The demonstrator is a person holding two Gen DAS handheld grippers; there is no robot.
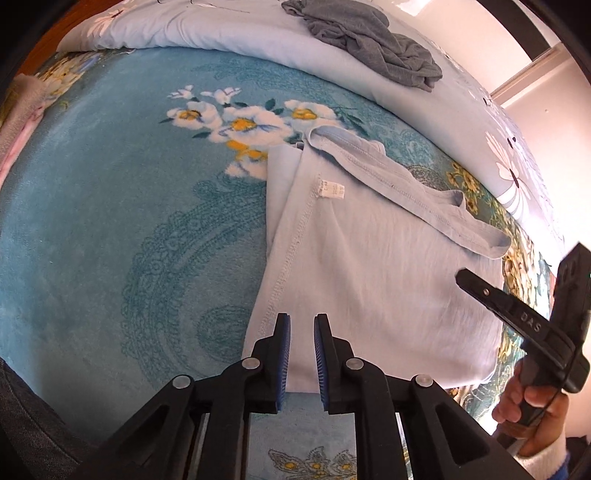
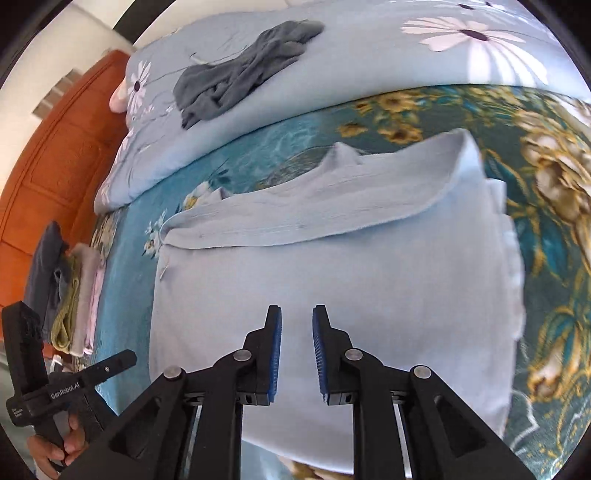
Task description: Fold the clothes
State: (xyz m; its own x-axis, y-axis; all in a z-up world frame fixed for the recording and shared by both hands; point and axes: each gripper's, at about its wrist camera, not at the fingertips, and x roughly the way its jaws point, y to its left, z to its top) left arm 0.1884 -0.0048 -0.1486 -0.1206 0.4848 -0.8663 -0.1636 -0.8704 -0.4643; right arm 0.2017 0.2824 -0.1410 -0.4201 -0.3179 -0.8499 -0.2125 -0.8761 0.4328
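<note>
Blue pads: both the left gripper (image 1: 302, 321) and right gripper (image 2: 297, 312) have jaws slightly apart, holding nothing.
Shirt: pale blue shirt (image 1: 369, 258) lies part-folded on the teal floral blanket (image 1: 110, 221).
Risk: the loose top flap may slide and undo the fold.

Bedroom — bed (image 1: 110, 221), floral duvet (image 2: 369, 74)

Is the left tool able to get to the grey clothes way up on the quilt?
Probably yes. The left tool is open over the light blue shirt, holding nothing. Nothing stands between it and the grey clothes, only flat blanket and quilt, though that is a long stretch.
</note>
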